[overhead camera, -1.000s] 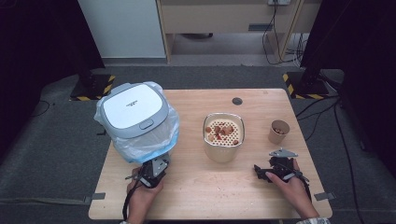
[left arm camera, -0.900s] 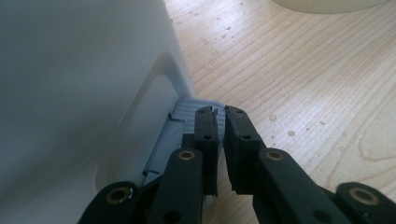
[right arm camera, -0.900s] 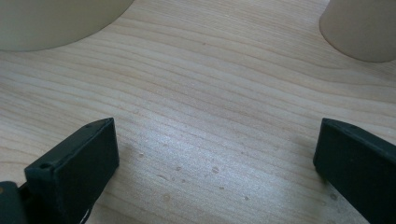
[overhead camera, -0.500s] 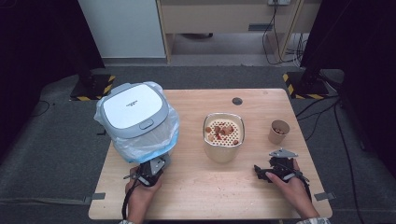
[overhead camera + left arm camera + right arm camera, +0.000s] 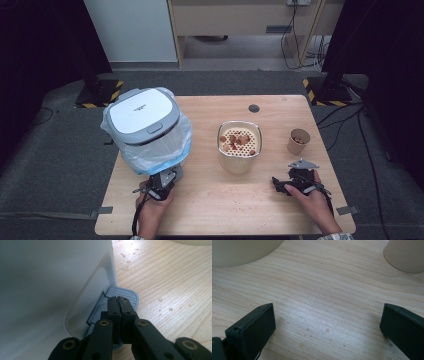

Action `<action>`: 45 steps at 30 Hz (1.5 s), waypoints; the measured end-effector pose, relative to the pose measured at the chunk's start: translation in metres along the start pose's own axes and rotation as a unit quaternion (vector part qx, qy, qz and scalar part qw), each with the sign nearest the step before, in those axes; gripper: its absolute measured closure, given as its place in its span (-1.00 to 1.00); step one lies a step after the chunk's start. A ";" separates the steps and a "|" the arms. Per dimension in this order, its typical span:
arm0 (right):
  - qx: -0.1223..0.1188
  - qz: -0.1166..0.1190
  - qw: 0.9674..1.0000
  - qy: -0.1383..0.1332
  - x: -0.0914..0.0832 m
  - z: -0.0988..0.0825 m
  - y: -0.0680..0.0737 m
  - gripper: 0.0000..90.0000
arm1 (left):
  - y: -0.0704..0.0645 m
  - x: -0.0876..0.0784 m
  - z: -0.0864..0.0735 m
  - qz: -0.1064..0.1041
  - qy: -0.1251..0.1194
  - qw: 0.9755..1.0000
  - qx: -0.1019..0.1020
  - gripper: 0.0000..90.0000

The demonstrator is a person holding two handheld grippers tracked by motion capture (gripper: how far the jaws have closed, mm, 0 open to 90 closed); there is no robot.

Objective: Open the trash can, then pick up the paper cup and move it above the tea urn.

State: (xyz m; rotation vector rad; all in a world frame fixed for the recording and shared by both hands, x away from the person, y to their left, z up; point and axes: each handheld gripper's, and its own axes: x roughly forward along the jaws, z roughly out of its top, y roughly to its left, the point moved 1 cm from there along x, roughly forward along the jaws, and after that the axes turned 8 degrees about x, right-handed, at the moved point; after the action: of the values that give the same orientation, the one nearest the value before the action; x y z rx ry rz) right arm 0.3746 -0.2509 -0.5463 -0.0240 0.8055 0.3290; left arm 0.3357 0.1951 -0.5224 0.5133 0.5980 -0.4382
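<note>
At the left of the high view, the bin (image 5: pixel 146 127) is standing in the middle left of the frame, a white body with a grey-rimmed lid and a thin plastic bag hanging around it. The left gripper (image 5: pixel 167 178) is lying just under the lower edge of the bin, pointing up and a little to the right.

In the left gripper view the grey pedal (image 5: pixel 122 296) is sitting at the foot of the bin wall (image 5: pixel 50 285), in the centre of the frame. The left gripper (image 5: pixel 118 299) is resting with its tips over the near part of this pedal. Its jaws have just been closing, and now they are pressed together with nothing between them. The pedal is sticking out from the bin toward the gripper, so its long axis is running along the jaws, and the closed tips are directly above it. I judge the coming move is a push straight down on the pedal, and the left hand is clearly the nearer one.

Going right in the high view, the bowl (image 5: pixel 239 145) with small brown pieces is in the centre, and the paper cup (image 5: pixel 299 141) is at the right. The right gripper (image 5: pixel 280 184) is lying on the table (image 5: pixel 225 210) at the lower right, well apart from the bin, its jaws spread wide over bare wood.
</note>
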 end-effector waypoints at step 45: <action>0.036 -0.038 0.997 -0.049 -0.024 0.015 -0.023 -0.85 | -0.001 0.008 -0.003 -0.011 0.018 1.000 -0.012 0.95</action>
State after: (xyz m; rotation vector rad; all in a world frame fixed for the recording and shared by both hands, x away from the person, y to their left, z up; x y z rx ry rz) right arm 0.3760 -0.2773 -0.5210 0.0284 0.7176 0.2268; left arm 0.3397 0.1941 -0.5296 0.4929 0.6429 -0.4421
